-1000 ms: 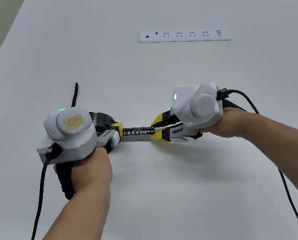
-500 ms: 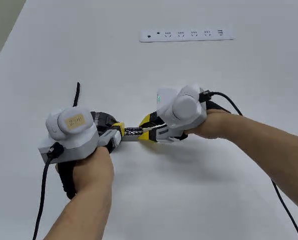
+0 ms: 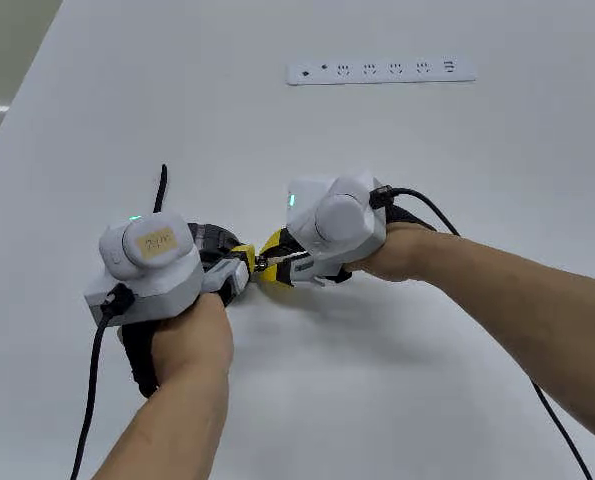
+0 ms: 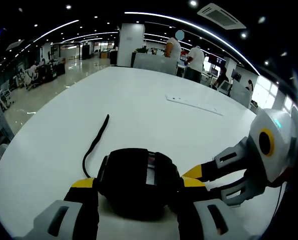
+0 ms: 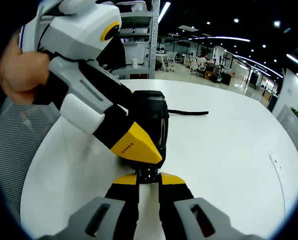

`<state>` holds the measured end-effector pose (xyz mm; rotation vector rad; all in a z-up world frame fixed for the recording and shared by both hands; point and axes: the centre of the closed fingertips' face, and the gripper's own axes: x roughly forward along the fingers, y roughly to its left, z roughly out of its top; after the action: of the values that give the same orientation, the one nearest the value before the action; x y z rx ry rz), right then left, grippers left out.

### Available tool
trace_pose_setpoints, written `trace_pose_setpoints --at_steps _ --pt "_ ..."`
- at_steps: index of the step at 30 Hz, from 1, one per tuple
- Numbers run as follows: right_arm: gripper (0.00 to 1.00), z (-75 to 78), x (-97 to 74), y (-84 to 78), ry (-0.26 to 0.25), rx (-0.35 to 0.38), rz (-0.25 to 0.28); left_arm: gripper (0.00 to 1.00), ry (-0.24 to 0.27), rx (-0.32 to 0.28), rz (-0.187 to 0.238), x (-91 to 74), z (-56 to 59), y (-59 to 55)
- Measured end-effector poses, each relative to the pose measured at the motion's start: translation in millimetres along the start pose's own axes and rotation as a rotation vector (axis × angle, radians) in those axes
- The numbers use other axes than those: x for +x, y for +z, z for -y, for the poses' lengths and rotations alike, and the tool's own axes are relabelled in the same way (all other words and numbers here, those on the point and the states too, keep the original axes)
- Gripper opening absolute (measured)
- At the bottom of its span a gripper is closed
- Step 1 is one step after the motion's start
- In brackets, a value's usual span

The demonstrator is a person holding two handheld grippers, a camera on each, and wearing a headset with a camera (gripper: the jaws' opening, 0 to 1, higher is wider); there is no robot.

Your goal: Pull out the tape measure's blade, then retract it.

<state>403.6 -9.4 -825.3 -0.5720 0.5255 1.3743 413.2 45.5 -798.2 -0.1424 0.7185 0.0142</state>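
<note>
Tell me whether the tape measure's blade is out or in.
Almost fully in: only the blade tip shows at the mouth of the tape measure, pinched by the right gripper; the left gripper holds the case.

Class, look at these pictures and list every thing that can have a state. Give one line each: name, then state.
Left gripper: shut on the case.
Right gripper: shut on the blade's tip.
Case: clamped between the left jaws.
Blade: almost fully in, only its end out.
Strap: slack.
Power strip: lying flat, nothing plugged in.
</note>
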Motion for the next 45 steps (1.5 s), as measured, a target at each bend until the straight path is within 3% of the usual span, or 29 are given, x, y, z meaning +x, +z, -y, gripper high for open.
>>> trace_pose_setpoints --at_steps 26,45 --pt "0.14 -0.1 1.0 0.0 -0.011 0.005 0.003 0.63 0.002 -0.001 0.010 1.0 2.1 -0.6" --pt "0.15 0.6 3.1 0.2 -0.032 0.011 0.008 0.64 -0.001 0.036 -0.003 1.5 2.5 -2.3"
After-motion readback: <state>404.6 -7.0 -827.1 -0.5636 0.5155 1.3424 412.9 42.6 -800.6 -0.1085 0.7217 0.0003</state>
